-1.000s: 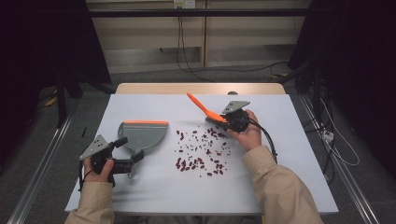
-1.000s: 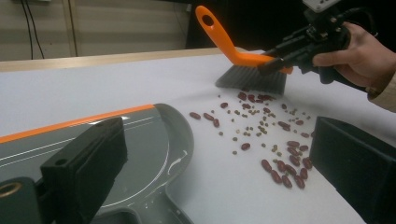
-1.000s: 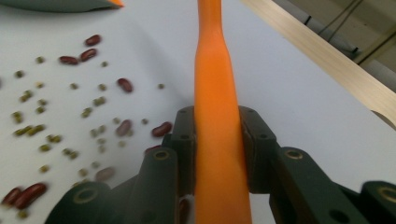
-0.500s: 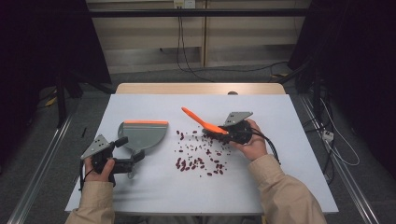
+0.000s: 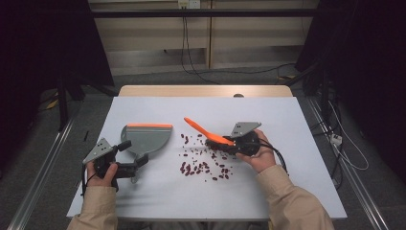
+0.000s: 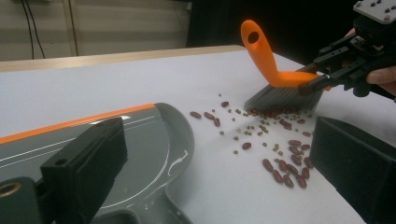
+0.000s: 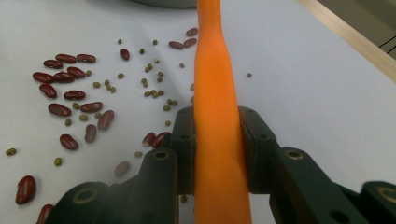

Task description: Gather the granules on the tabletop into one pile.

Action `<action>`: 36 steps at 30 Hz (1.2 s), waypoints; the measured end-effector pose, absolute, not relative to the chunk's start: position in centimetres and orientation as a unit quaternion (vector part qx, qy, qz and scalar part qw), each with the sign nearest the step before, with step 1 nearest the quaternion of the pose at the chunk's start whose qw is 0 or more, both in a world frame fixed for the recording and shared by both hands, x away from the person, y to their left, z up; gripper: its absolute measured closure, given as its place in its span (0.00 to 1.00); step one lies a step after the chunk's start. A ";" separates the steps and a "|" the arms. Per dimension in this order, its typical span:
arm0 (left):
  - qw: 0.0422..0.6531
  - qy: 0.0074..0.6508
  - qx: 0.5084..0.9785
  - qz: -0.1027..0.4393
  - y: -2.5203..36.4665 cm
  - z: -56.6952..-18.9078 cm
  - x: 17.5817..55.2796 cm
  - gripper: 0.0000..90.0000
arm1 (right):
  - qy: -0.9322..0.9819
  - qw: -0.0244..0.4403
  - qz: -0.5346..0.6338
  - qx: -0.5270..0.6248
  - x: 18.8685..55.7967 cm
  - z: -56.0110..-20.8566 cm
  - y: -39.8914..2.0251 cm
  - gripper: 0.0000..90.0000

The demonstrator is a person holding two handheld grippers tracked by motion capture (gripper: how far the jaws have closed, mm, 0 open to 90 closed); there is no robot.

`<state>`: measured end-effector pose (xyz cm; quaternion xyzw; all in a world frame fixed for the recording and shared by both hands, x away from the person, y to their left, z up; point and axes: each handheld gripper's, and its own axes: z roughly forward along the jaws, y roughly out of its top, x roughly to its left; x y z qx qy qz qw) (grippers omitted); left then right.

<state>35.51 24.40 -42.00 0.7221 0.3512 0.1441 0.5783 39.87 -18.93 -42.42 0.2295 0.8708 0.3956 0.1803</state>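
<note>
Gripping the orange brush [image 5: 207, 132] by its handle, my right claw [image 5: 230, 143] is clamped hard on it: in the right gripper view both black pads press against the orange handle [image 7: 217, 116] from either side. The handle slants up and away toward the far left in the high view, its end with the hanging hole raised off the bench [image 5: 297, 187]. In the left gripper view the grey bristles [image 6: 282, 99] are down on the white surface, touching the far edge of the spilled beans [image 6: 285, 163].

Those beans are a loose scatter of dark red kidney beans [image 5: 203, 165] mixed with small green ones [image 7: 156, 88], lying on the bench between my two hands, just left of and below the brush head in the high view.

My left claw [image 5: 134, 165] holds the grey dustpan [image 5: 146, 138] by its short handle at the near edge. I can see its two black jaws standing on either side of the pan's handle in the left gripper view, but I cannot tell whether the pads press on it. The dustpan lies flat on the bench, left of the beans and apart from them, with its orange lip [image 5: 149, 125] on the far side and its curved wall [image 6: 184, 135] nearest the scatter.
</note>
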 end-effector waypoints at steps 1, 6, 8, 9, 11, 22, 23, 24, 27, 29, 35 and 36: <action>0.578 0.351 0.722 0.144 24.4 -42.0 35.5 0.04 | 0.870 0.181 0.397 0.229 39.8 -42.4 -18.9 0.79; 0.577 0.350 0.724 0.144 24.3 -42.0 35.6 0.04 | 0.865 0.180 0.406 0.234 39.7 -42.1 -18.9 0.79; 0.577 0.350 0.724 0.144 24.3 -42.0 35.6 0.04 | 0.861 0.185 0.411 0.235 40.0 -41.7 -19.1 0.79; 0.578 0.350 0.723 0.144 24.3 -42.0 35.6 0.04 | 0.857 0.188 0.414 0.242 40.2 -41.4 -19.2 0.79; 0.578 0.350 0.722 0.145 24.3 -42.0 35.6 0.04 | 0.847 0.187 0.428 0.253 40.8 -41.0 -19.4 0.79; 0.581 0.355 0.718 0.143 24.6 -42.0 35.7 0.04 | 0.832 0.220 0.422 0.286 45.9 -41.4 -18.0 0.79; 0.581 0.355 0.719 0.143 24.6 -42.0 35.7 0.04 | 0.829 0.221 0.424 0.289 46.3 -41.5 -17.8 0.79; 0.580 0.356 0.718 0.142 24.7 -42.0 35.7 0.04 | 0.829 0.224 0.423 0.288 46.6 -41.6 -17.5 0.79; 0.579 0.355 0.720 0.142 24.7 -42.1 35.7 0.04 | 0.826 0.230 0.424 0.291 47.5 -41.7 -16.6 0.79; 0.578 0.355 0.720 0.142 24.7 -42.1 35.7 0.04 | 0.831 0.235 0.417 0.284 48.0 -41.8 -15.9 0.79; 0.580 0.357 0.719 0.139 24.8 -42.1 35.7 0.04 | 0.846 0.237 0.397 0.267 48.7 -42.7 -14.2 0.79; 0.580 0.356 0.719 0.139 24.8 -42.1 35.7 0.04 | 0.850 0.230 0.393 0.266 48.7 -43.0 -14.1 0.79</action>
